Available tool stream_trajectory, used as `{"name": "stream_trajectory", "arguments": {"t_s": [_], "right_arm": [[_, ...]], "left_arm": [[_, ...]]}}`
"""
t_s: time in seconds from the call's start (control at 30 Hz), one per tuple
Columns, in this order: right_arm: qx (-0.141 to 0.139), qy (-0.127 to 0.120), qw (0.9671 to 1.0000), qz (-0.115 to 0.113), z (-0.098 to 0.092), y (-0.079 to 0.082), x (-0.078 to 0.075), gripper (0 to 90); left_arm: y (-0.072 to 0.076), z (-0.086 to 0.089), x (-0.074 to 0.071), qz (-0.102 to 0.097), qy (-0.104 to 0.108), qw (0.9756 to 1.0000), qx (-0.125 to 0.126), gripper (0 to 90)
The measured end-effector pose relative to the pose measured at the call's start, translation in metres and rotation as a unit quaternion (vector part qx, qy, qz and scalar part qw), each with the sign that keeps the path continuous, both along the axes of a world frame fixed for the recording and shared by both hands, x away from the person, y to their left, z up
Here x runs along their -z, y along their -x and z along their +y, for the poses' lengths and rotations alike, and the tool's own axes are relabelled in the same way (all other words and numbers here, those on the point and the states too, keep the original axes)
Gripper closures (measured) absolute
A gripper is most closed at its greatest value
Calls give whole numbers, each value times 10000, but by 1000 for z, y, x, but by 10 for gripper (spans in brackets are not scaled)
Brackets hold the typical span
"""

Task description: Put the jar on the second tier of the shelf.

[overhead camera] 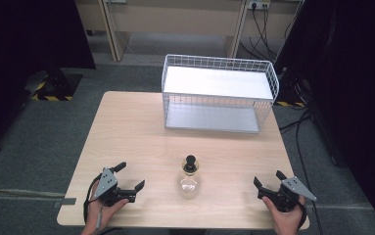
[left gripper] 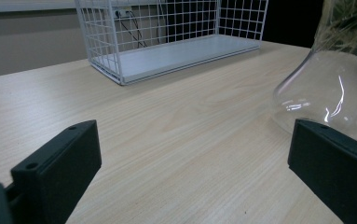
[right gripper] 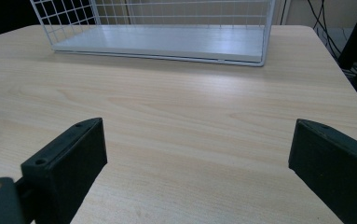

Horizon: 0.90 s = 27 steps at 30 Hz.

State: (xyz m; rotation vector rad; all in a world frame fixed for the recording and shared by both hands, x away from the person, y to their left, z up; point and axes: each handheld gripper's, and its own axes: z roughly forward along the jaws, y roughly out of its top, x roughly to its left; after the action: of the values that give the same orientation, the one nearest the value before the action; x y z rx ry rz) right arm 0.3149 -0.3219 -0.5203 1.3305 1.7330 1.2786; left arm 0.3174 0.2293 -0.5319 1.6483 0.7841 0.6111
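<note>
Glass flask (overhead camera: pixel 189 182) stands upright near the near edge of the table (overhead camera: pixel 126 132), about midway between the two grippers, touching neither. Round clear belly, narrow neck, dark stopper (overhead camera: pixel 190 163) on top. In the left gripper view its bulb (left gripper: pixel 327 91) sits just beyond the right-hand jaw, with what looks like pale stems inside the neck, too blurred to be sure.

Left gripper (overhead camera: pixel 128 183) rests to the left of the flask, jaws spread wide, nothing between them. Right gripper (overhead camera: pixel 268 184) rests to the right, farther from it, jaws likewise wide and empty; bare tabletop lies ahead of them in the right gripper view.

Risks, as judged from here:
- Smooth curved glass; jaws closing on the belly could slide off, or squeeze it out sideways.
- Tall neck over a small base; a jaw nudging the neck on approach would probably tip it.
- It stands close to the near edge, so a topple toward the person might roll it off the table.
- If the flask is bound for the white wire basket (overhead camera: pixel 219 93) at the far side, the stopper could catch its top edge.

Count: one flask, one stopper, one wire basket, one table, two grippers.
</note>
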Motion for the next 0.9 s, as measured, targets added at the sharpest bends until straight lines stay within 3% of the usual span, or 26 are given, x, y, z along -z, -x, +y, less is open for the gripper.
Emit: {"name": "stream_trajectory", "arguments": {"t_s": [0.17,0.23,0.33,0.47,0.67,0.9], "right_arm": [[4,-12,10000,28,0,-1,0,41],[15,0,10000,18,0,0,0,41],[16,-5,10000,16,0,0,0,41],[20,-49,10000,4,-1,0,0,41],[4,-10,10000,11,0,0,0,41],[13,-18,10000,-4,-1,0,0,41]], "left_arm": [[3,-13,-11,-221,47,9994,253,5],[4,-24,-20,-284,222,9981,502,5],[3,-32,-26,-298,307,9969,653,12],[0,-49,-38,-439,224,9949,885,19],[-8,-70,-45,-470,276,9916,1172,35],[-16,-91,-40,-368,321,9885,1432,59]]}}
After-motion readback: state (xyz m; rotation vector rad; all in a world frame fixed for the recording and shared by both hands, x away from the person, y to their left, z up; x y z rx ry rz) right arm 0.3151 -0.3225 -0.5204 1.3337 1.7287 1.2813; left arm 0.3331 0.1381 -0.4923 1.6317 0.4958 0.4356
